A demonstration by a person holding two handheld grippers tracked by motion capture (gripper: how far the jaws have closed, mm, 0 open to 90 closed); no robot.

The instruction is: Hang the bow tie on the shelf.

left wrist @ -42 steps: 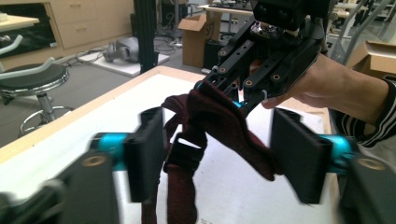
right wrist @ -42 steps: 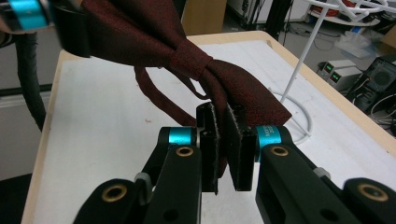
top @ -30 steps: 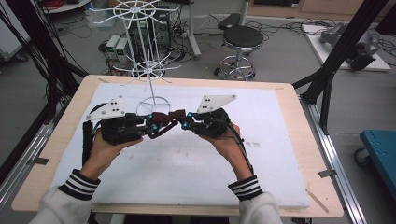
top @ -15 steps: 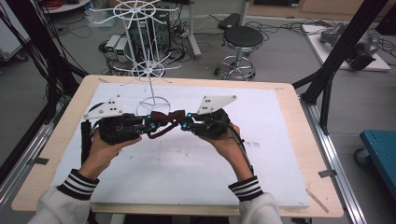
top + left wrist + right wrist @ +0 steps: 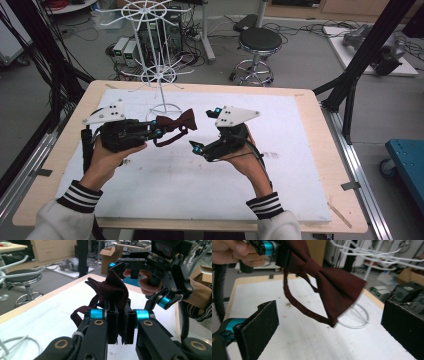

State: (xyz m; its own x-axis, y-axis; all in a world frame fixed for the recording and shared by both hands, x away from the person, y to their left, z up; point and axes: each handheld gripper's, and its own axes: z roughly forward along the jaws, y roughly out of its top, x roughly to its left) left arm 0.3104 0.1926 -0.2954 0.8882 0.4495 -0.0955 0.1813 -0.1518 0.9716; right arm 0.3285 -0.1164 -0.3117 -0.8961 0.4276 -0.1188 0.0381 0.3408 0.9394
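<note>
A dark red bow tie (image 5: 177, 122) with a thin strap loop hangs in the air over the white board, just in front of the wire rack's base. My left gripper (image 5: 159, 131) is shut on one wing of it; its two pads clamp the cloth (image 5: 115, 290) in the left gripper view. My right gripper (image 5: 205, 129) stands to the right of the bow tie. Its jaws have just been opening and now stand wide apart. In the right gripper view the free wing (image 5: 334, 287) hangs ahead of the pads (image 5: 259, 325), touching neither.
A white wire rack (image 5: 159, 75) with spoked rings stands on a ring base at the back of the white board (image 5: 280, 190). Wooden table edges frame the board. A black stool (image 5: 257, 40) and cables are on the floor beyond; a blue cart (image 5: 407, 160) is at right.
The right gripper has opened and let go of the bow tie, and drawn a little to the right. The left gripper still holds the bow tie in place.
</note>
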